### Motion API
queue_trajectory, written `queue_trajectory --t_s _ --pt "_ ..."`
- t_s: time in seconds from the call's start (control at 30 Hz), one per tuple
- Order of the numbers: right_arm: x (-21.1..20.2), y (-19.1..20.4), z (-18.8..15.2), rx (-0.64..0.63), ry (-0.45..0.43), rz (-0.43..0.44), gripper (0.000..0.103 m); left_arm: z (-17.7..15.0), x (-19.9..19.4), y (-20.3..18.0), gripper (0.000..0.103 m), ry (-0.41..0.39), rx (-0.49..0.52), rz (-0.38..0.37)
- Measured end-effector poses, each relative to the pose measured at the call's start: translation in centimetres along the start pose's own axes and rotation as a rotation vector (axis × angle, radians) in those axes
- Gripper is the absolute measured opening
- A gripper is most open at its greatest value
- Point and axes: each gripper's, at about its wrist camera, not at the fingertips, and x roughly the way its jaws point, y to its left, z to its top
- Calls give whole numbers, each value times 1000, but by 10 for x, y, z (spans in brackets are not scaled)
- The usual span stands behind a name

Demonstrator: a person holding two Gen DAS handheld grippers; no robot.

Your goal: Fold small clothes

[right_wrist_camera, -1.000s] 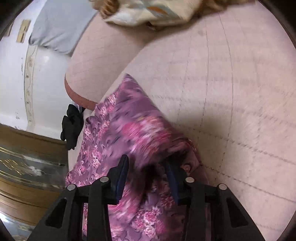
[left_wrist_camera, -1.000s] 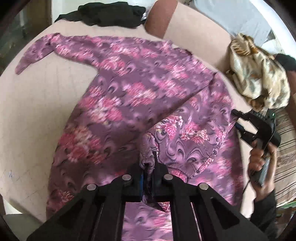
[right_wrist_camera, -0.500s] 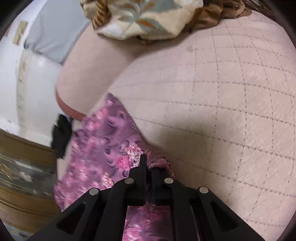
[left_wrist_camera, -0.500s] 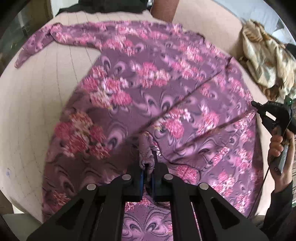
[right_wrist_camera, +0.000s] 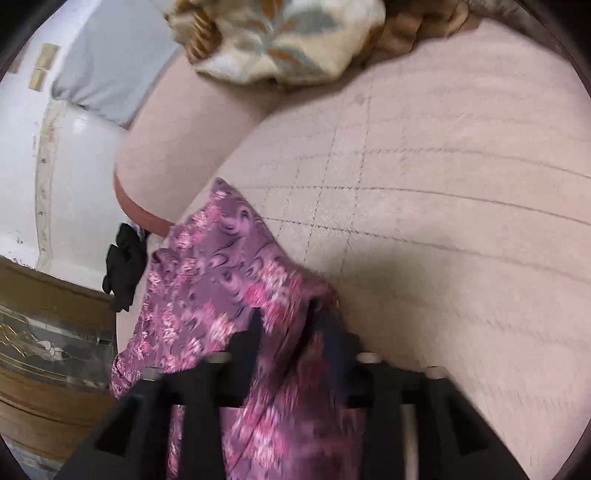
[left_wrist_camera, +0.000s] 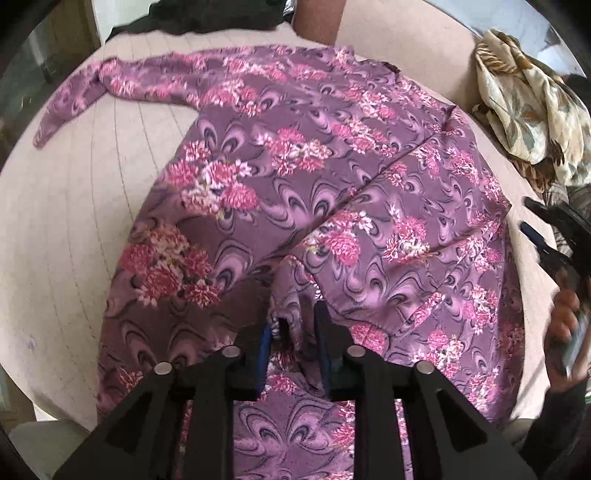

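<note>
A purple floral long-sleeved garment [left_wrist_camera: 295, 177] lies spread on the beige quilted surface [left_wrist_camera: 92, 229]. Its right sleeve is folded inward across the body, and the left sleeve [left_wrist_camera: 110, 85] stretches out to the far left. My left gripper [left_wrist_camera: 293, 328] is open, its jaws apart around the loose sleeve cuff [left_wrist_camera: 286, 317]. My right gripper [right_wrist_camera: 291, 325] is open over the garment's right edge [right_wrist_camera: 221, 266], with fabric lying between the jaws. It also shows in the left wrist view [left_wrist_camera: 546, 236], held by a hand at the right.
A crumpled beige patterned cloth [left_wrist_camera: 524, 107] lies at the far right, also in the right wrist view [right_wrist_camera: 288, 40]. A black garment [left_wrist_camera: 192, 22] lies at the far edge. A padded backrest [right_wrist_camera: 177, 147] borders the surface. Wooden furniture [right_wrist_camera: 44, 332] stands beside it.
Both grippers were shut on the fabric half a second ago and have opened. The sleeve cuff now lies loose between the left jaws. The right gripper is blurred with motion.
</note>
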Motion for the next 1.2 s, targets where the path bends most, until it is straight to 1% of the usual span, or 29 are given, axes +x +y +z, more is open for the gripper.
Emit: queue_trajectory --t_s 0.03,0.1,0.13,0.17,0.2,0.23,0.3,0.33,0.37,0.4,0.43,0.47,0.53,0.6,0.63,0.7,0.73,0.8,0.83,0.93,1.03,1.1,1.2 --pt "-8 4 -8 -15 -11 6 49 -2 3 -1 26 1 7 18" --pt "-36 10 -47 -66 -36 35 51 -10 9 0 27 22 11 29" --pt "-44 12 -63 -87 -37 38 56 -13 10 1 29 23 8 26" --pt "-53 13 -91 -131 -24 33 58 -19 10 3 33 21 4 27" --pt "-58 12 -111 -165 -8 19 58 -28 8 4 33 9 6 26" --pt "-62 11 -134 -198 15 -12 58 -35 5 5 33 -6 11 27" --pt "-71 11 -173 -246 51 -86 58 -47 -3 7 37 -28 15 18" --pt "-78 12 -184 -256 44 -98 58 -52 -5 7 37 -38 15 5" --pt "-87 13 -193 -258 32 -91 58 -57 -8 8 37 -49 18 -7" --pt "-96 14 -200 -261 21 -72 58 -63 -10 9 37 -58 19 -19" --pt "-107 15 -207 -260 0 -53 58 -70 -13 11 38 -72 16 -47" --pt "-117 15 -214 -254 -23 -40 58 -76 -16 13 40 -83 15 -62" --pt "-130 17 -226 -239 -46 -15 62 -85 -23 16 44 -116 15 -66" --pt "-139 19 -238 -231 -57 -17 62 -91 -31 19 54 -159 8 -60" --pt "-142 18 -243 -232 -60 -21 62 -92 -35 21 56 -182 2 -58" --pt "-147 21 -252 -233 -64 -39 62 -95 -44 23 66 -228 -9 -62" --pt "-149 23 -256 -235 -53 -45 62 -95 -47 23 69 -241 -10 -69" --pt "-154 31 -264 -253 -28 -41 63 -96 -53 22 69 -272 -2 -81" --pt "-159 37 -268 -274 -26 -40 66 -96 -55 22 70 -280 -1 -82" --pt "-171 57 -276 -380 -34 -94 77 -97 -58 22 71 -299 -6 -87" --pt "-172 69 -282 -443 -26 -119 78 -96 -58 23 71 -301 -9 -87" --pt "-165 70 -284 -454 -25 -128 78 -98 -60 25 71 -307 -10 -87" --pt "-149 63 -290 -456 1 -160 78 -100 -64 25 71 -323 -1 -82"
